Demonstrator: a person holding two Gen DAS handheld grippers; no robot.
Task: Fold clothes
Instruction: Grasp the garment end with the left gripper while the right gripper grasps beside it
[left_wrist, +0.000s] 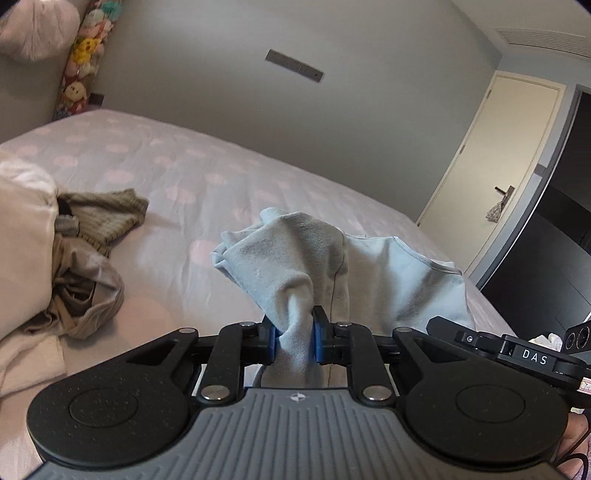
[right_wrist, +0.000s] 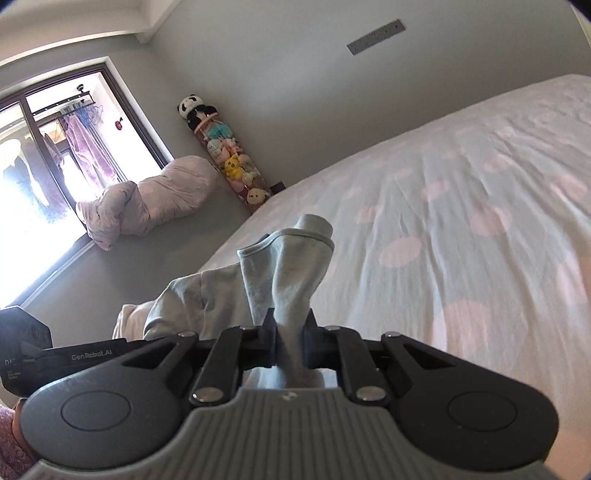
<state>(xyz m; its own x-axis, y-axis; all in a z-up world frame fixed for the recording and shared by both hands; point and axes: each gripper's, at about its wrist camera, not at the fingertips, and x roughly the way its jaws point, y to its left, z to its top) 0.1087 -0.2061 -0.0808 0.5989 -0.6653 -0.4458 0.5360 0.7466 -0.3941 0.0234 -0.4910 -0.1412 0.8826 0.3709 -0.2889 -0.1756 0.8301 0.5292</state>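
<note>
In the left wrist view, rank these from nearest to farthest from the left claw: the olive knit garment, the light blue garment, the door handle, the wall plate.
1. Light blue garment: pinched in the left claw, dead ahead.
2. Olive knit garment: on the bed, ahead to the left.
3. Door handle and wall plate: both beyond the bed, right and centre; too close to call.

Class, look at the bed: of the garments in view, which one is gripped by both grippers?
The light blue garment, pinched by left gripper and right gripper; the olive knit garment lies untouched.
</note>
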